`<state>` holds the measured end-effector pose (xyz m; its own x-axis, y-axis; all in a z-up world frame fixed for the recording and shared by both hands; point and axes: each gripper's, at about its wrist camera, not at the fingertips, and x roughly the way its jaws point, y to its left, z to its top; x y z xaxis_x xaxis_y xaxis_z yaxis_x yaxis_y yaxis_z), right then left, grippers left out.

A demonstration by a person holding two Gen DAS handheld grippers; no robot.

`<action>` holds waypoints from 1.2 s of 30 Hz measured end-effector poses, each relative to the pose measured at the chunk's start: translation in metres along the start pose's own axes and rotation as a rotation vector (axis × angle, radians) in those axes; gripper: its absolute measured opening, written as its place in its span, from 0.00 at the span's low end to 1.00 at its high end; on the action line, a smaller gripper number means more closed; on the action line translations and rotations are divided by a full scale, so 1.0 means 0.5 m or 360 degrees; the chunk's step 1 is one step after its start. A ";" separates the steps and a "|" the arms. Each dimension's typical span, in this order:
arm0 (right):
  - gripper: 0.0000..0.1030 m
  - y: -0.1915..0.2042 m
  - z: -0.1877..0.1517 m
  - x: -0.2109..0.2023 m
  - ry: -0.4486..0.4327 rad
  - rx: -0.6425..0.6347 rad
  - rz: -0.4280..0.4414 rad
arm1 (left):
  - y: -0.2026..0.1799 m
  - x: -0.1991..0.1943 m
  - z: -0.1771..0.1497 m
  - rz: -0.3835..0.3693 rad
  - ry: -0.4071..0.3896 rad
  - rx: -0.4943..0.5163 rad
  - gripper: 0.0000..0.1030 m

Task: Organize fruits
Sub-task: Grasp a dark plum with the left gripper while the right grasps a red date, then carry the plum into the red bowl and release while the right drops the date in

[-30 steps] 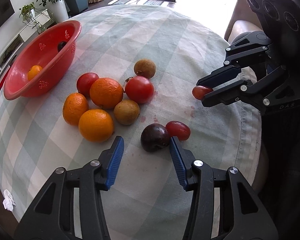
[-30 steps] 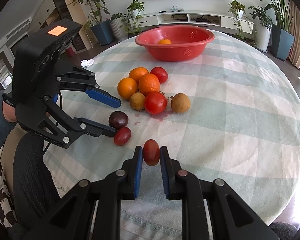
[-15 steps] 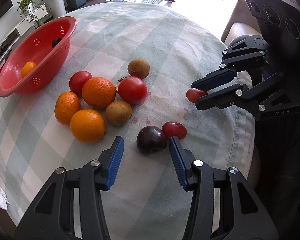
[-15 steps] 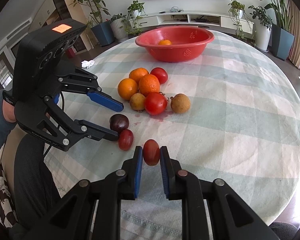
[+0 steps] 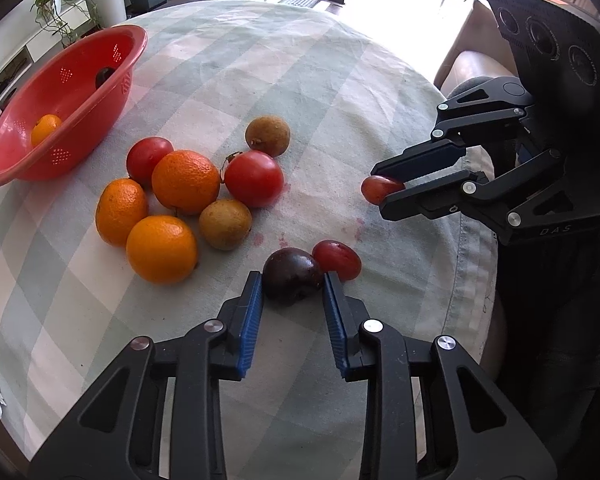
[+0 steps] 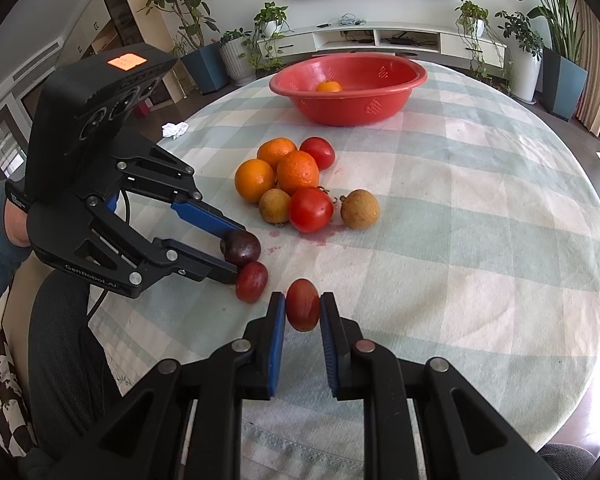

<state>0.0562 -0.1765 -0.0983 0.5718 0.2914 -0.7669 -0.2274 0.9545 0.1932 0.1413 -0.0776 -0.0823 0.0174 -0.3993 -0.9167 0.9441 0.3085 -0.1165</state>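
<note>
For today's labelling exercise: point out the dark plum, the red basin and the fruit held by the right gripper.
dark plum (image 5: 293,278), left wrist view, top skin.
red basin (image 6: 364,110), right wrist view, outer wall.
held red fruit (image 6: 302,310), right wrist view, front face.

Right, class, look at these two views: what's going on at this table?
A person with a gripper in each hand is sorting fruit. The right gripper holds a small red fruit above the table. The left gripper has its fingers on either side of a dark plum, beside another red fruit. One orange lies in the red bowl.
</note>
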 end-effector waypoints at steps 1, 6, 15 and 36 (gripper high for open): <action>0.19 0.000 0.001 0.000 -0.0001 0.0001 0.0000 | 0.001 0.000 -0.001 0.0000 -0.0005 -0.0007 0.27; 0.19 -0.001 0.002 -0.001 -0.0006 0.0004 0.0003 | 0.004 -0.005 -0.008 0.0003 -0.0038 -0.0040 0.27; 0.19 0.000 0.007 -0.009 -0.0028 0.0011 0.0013 | 0.021 -0.050 -0.031 0.0048 -0.0155 -0.0153 0.27; 0.19 -0.079 0.189 -0.107 -0.0266 -0.0040 -0.0100 | 0.110 -0.211 -0.001 0.0230 -0.0592 -0.0456 0.27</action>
<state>0.1089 -0.2237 -0.0072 0.7079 0.2397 -0.6643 -0.2054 0.9699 0.1311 0.1911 -0.0184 0.0077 0.3073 -0.6001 -0.7385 0.7958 0.5876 -0.1465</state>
